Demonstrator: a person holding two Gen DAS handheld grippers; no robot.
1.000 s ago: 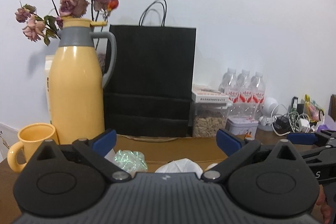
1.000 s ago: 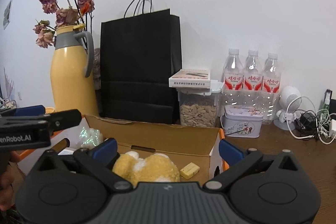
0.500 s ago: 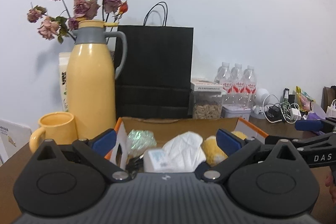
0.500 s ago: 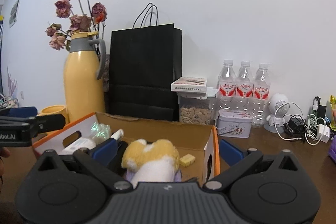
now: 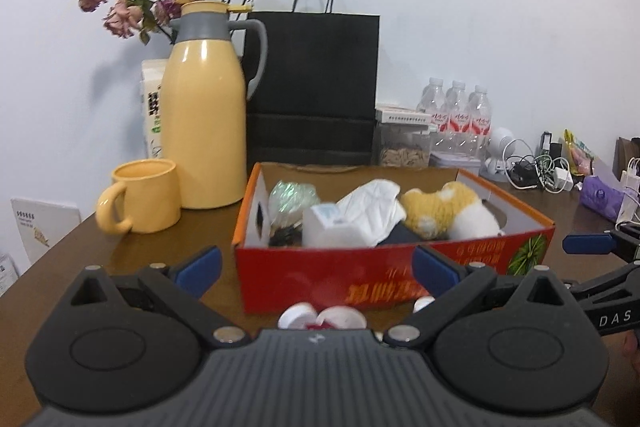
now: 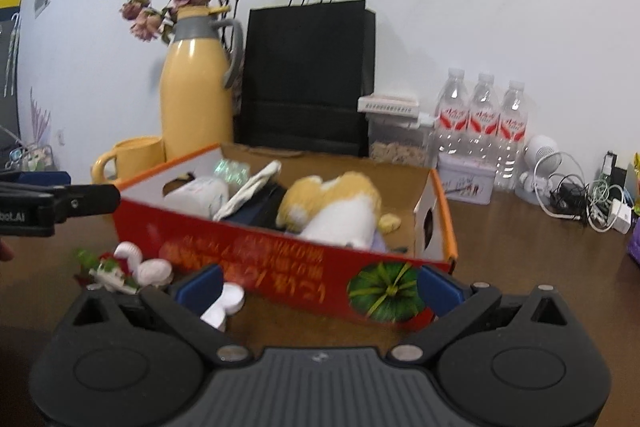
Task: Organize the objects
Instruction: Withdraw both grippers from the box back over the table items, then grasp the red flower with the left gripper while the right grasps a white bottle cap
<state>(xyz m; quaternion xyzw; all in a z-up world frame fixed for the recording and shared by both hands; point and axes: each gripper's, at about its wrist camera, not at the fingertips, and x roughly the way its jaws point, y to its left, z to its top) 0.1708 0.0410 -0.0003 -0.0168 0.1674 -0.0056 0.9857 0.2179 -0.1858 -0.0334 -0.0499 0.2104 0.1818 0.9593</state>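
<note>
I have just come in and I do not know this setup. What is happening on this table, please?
A person holds two claws over a brown table, tidying things. Both the left claw and the right claw are open and hold nothing. In front of them stands a red cardboard box that already holds a plush toy, a white cloth and other items. Some small white pieces lie on the table outside it.

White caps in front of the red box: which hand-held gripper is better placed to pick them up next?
Probably the left hand-held gripper: open, with the white caps centred between its fingers. The right hand-held gripper has them off to its left.
</note>
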